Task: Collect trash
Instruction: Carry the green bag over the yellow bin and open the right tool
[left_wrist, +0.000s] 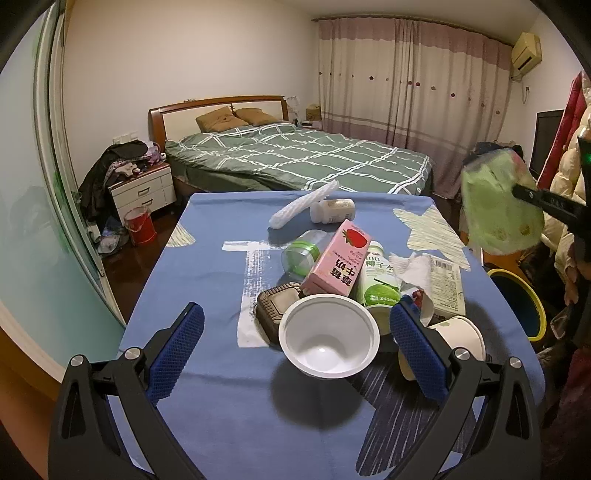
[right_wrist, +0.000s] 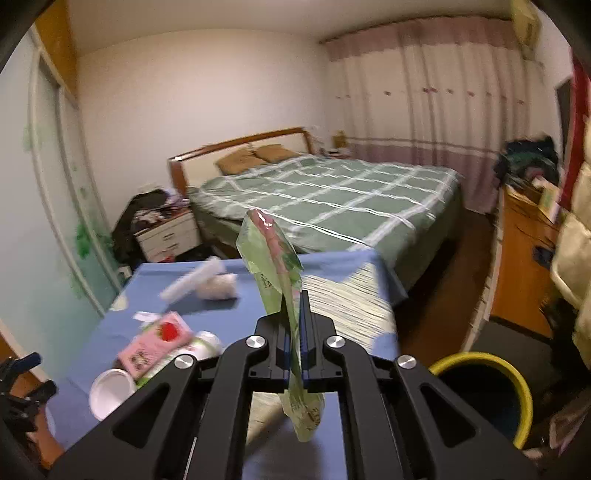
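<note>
My right gripper (right_wrist: 295, 299) is shut on a thin green plastic wrapper (right_wrist: 271, 254), which stands up between the pads and hangs out below them. In the left wrist view the same green wrapper (left_wrist: 498, 206) is up in the air at the table's right side, above the yellow-rimmed bin (left_wrist: 517, 302). My left gripper (left_wrist: 295, 332) is open and low over the blue tablecloth (left_wrist: 207, 369). A white plastic bowl (left_wrist: 328, 339) lies between its blue pads, untouched. Behind it lie a pink strawberry milk carton (left_wrist: 338, 262), a green-labelled bottle (left_wrist: 378, 280) and crumpled paper (left_wrist: 413, 269).
Further back on the table are a white foam net sleeve (left_wrist: 303, 203), a small white jar (left_wrist: 332, 210) and a clear cup with a green lid (left_wrist: 299, 254). A dark boxy object (left_wrist: 275, 306) and a paper cup (left_wrist: 458, 336) flank the bowl. The yellow-rimmed bin (right_wrist: 487, 395) stands on the floor to the right.
</note>
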